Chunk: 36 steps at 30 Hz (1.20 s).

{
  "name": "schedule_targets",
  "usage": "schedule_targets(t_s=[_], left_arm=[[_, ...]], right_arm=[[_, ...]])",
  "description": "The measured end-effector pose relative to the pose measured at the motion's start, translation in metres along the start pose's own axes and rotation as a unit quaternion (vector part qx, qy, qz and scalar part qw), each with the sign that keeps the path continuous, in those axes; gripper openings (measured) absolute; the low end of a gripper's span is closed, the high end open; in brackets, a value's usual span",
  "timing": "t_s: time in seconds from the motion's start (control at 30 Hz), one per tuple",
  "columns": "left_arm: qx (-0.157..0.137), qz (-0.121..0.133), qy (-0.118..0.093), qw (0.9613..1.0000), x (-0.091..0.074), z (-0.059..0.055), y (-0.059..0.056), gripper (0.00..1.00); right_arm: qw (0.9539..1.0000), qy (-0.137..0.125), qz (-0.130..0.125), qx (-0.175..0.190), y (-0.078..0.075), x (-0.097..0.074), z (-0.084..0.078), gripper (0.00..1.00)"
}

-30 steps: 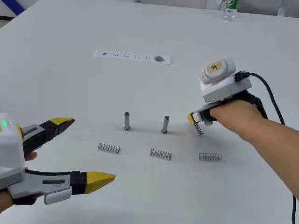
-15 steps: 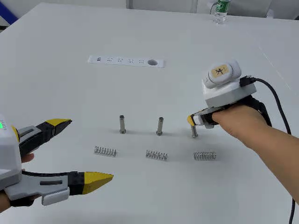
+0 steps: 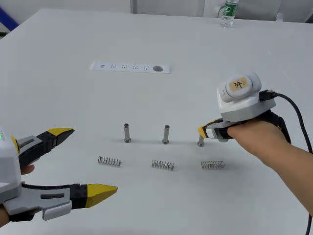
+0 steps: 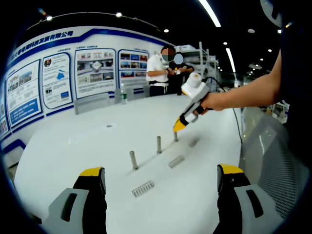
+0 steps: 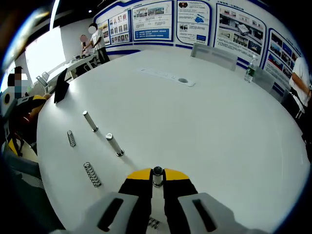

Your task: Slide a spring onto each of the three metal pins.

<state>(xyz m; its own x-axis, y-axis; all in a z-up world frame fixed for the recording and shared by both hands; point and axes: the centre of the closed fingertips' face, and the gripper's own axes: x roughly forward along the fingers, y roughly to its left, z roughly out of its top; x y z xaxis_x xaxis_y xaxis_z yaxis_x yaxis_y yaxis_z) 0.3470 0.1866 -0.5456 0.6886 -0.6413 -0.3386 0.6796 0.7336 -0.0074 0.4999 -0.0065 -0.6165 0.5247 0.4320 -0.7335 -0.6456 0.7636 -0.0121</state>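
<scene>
While the right gripper (image 3: 201,131) has its jaws clamped on the third pin (image 3: 200,142), the left gripper (image 3: 95,159) hovers with jaws wide apart. Three springs (image 3: 163,165) lie on the desk (image 3: 73,98), one before each pin. They look light and apt to roll, so I'd pinch one gently mid-coil. A second ago that pin hung tilted; now it stands upright beside the other pins (image 3: 166,134).

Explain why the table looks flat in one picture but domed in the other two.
Head view: ordinary lens, so the table stays flat and evenly lit. Left gripper view and right gripper view: fisheye lenses bend the table's edge into a curve; ceiling lights streak overhead in the left one.
</scene>
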Motion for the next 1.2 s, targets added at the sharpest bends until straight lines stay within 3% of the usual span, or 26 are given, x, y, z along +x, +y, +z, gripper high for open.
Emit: schedule_targets(t_s=[0.9,1.2], left_arm=[[-0.003,-0.004,0.001,1.0,0.0022,-0.0022,-0.0021,0.97],[-0.003,-0.003,0.0,1.0,0.0023,-0.0022,-0.0011,0.97]], right_arm=[[0.9998,0.0,0.005,-0.019,0.003,-0.0014,-0.001,0.1],[0.9996,-0.008,0.01,-0.024,0.0071,-0.0005,0.0033,0.14]])
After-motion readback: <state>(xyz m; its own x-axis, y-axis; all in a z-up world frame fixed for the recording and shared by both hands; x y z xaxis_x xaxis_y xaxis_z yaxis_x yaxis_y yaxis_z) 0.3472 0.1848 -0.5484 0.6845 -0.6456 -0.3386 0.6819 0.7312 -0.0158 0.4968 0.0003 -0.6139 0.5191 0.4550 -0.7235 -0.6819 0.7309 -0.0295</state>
